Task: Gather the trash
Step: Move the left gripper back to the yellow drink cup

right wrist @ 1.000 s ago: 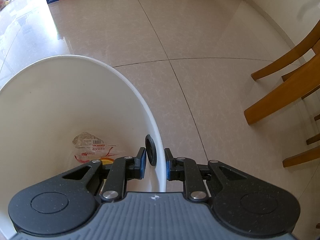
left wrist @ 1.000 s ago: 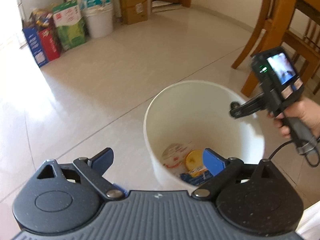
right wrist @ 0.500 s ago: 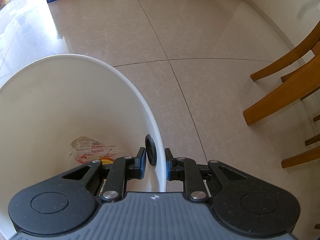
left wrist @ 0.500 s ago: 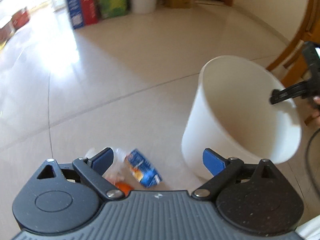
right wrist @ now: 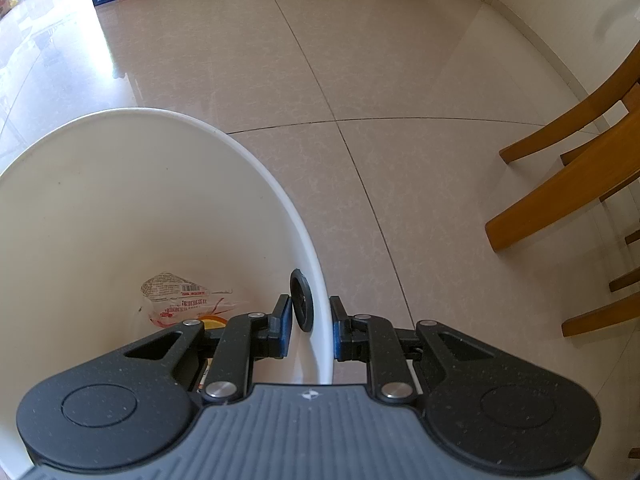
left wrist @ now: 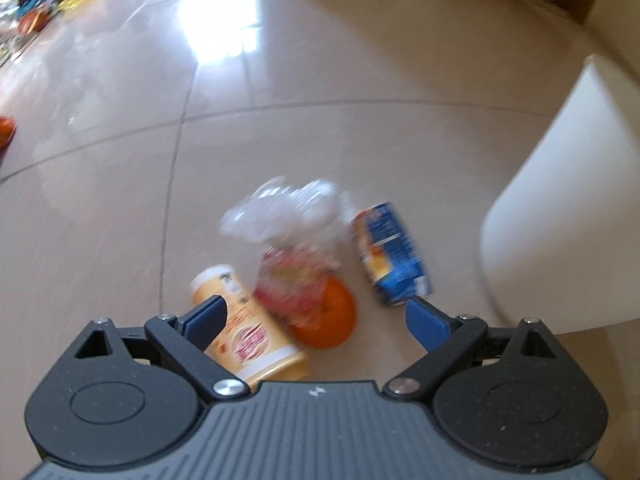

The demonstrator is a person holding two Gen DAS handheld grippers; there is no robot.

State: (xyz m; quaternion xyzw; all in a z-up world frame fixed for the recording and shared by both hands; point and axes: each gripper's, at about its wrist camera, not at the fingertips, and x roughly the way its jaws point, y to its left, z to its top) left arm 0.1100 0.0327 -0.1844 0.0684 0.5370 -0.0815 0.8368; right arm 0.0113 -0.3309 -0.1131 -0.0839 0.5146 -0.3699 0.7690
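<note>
In the left wrist view the left gripper (left wrist: 316,316) hangs with jaws spread wide over trash on the tiled floor (left wrist: 320,60): a yellow cup (left wrist: 256,344) lies partly under the left finger, an orange (left wrist: 328,320) and a crumpled plastic bag (left wrist: 296,236) sit between the fingers, and a blue carton (left wrist: 392,256) lies just ahead of the right finger, with the white bucket (left wrist: 572,220) at the right edge. In the right wrist view the right gripper (right wrist: 310,330) pinches the bucket's rim (right wrist: 316,280), one finger inside the wall and one outside, and a printed wrapper (right wrist: 180,300) lies on the bucket's bottom, left of the jaws.
</note>
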